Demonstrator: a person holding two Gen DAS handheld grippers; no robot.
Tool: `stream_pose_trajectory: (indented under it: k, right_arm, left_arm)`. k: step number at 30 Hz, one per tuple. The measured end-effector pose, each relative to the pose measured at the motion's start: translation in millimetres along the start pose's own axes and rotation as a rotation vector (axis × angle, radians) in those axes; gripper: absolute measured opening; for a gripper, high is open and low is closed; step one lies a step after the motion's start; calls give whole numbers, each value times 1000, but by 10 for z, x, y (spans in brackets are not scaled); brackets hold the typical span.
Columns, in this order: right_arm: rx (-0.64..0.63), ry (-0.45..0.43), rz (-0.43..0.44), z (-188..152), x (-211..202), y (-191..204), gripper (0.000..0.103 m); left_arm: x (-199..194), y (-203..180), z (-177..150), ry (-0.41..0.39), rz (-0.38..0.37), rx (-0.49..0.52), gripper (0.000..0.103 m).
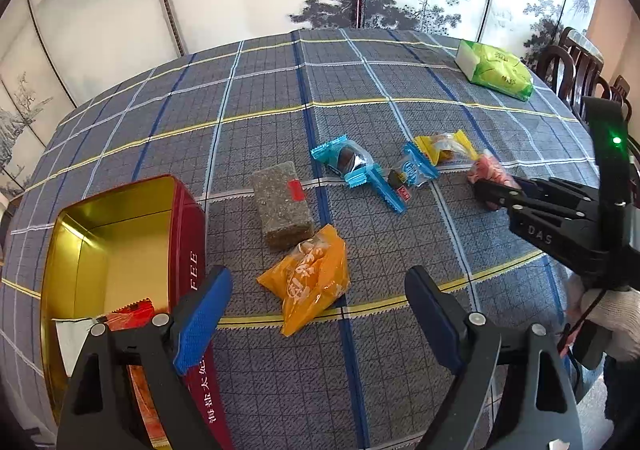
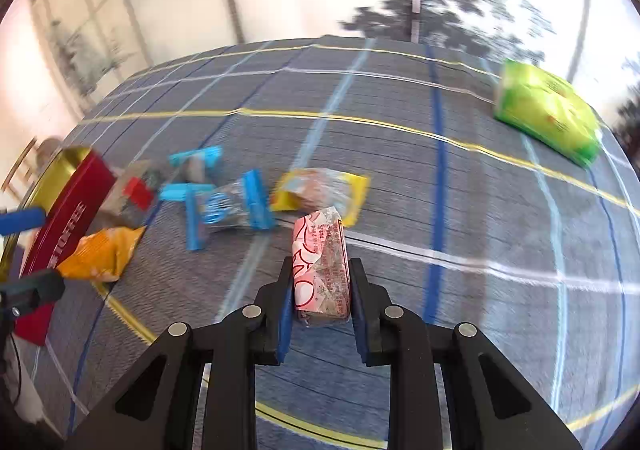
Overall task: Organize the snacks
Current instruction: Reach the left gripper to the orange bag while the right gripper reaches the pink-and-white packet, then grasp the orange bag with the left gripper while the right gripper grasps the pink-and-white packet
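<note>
The right gripper pinches a pink-and-white wrapped snack between its pads, lifted above the checked tablecloth. The left gripper hangs spread wide, holding nothing, above an orange packet beside the red tin near the table's left edge. Blue-wrapped candies, a yellow one and a brown block lie mid-table; a green pack sits toward the far right corner.
</note>
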State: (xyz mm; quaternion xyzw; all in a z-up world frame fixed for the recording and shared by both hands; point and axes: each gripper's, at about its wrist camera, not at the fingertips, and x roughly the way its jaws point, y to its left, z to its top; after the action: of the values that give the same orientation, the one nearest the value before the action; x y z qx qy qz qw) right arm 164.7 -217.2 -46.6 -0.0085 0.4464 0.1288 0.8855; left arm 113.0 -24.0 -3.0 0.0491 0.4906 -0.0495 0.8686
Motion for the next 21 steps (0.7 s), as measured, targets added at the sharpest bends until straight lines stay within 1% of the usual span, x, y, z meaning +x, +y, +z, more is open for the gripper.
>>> stream_pose_trajectory:
  k: [3, 8, 10, 11, 13, 16, 18, 21]
  right_arm:
    - [38, -14, -10, -42, -39, -85, 26]
    - [43, -41, -20, -80, -45, -80, 26]
    - [49, -55, -13, -99, -49, -90, 27]
    - [55, -58, -7, -102, -49, -103, 27]
    - [69, -61, 7, -104, -51, -131, 27]
    - [81, -63, 21, -109, -56, -149, 27]
    - [82, -64, 22, -109, -56, -150, 27]
    - [76, -63, 14, -109, -54, -149, 27]
  left_arm:
    - [135, 24, 9, 33, 4, -20, 73]
    - [302, 86, 17, 67, 7, -48, 68]
    - [349, 101, 27, 73, 12, -51, 68]
    - [371, 106, 31, 78, 12, -50, 65]
    - [398, 113, 34, 82, 0, -55, 65]
    - [431, 108, 37, 78, 18, -39, 60]
    - [465, 103, 39, 86, 5, -40, 56]
    - [498, 91, 26, 92, 3, -41, 55]
